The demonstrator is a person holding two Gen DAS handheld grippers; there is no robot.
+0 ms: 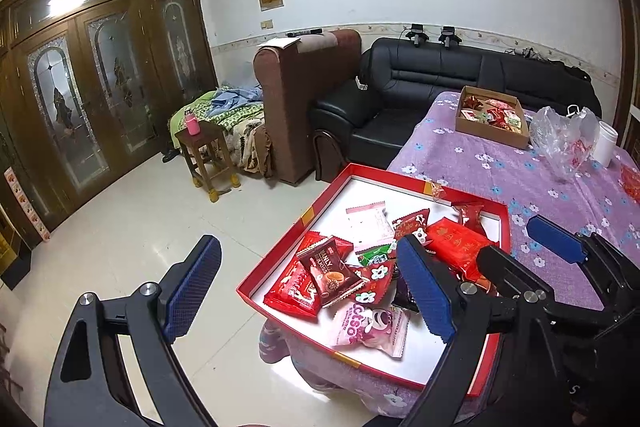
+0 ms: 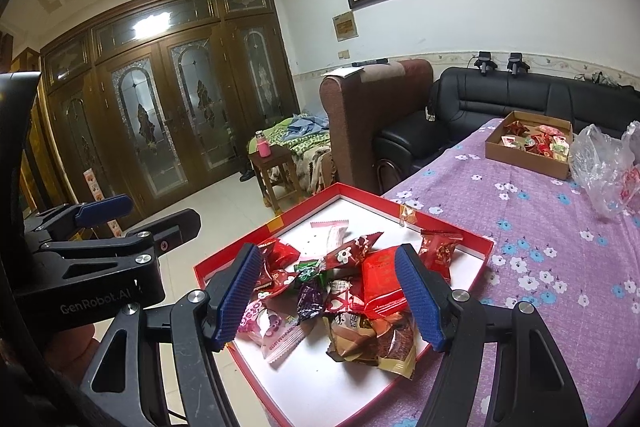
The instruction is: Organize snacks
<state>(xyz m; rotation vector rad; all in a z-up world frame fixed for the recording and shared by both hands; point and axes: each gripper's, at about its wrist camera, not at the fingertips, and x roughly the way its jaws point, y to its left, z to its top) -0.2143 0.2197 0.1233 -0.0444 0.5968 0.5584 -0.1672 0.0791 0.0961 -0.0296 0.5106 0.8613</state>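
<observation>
- Many wrapped snacks point(image 2: 352, 291) lie heaped in the red tray point(image 2: 476, 239) at the table's near left corner, gathered, it seems, for sorting.
- The right gripper point(image 2: 332, 295) hovers above the heap, jaws half apart, clasping nothing.
- The left gripper point(image 1: 308, 291) waits wide apart over the tray's left edge, empty.
- A cardboard box point(image 1: 468, 131) at the far edge already holds sweets, a likely destination.

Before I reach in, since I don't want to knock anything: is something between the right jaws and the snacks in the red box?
Nothing visible. The right gripper hangs open over the snack pile in the red box, with only air between them. The left gripper stands off to the side, clear of the path.
</observation>
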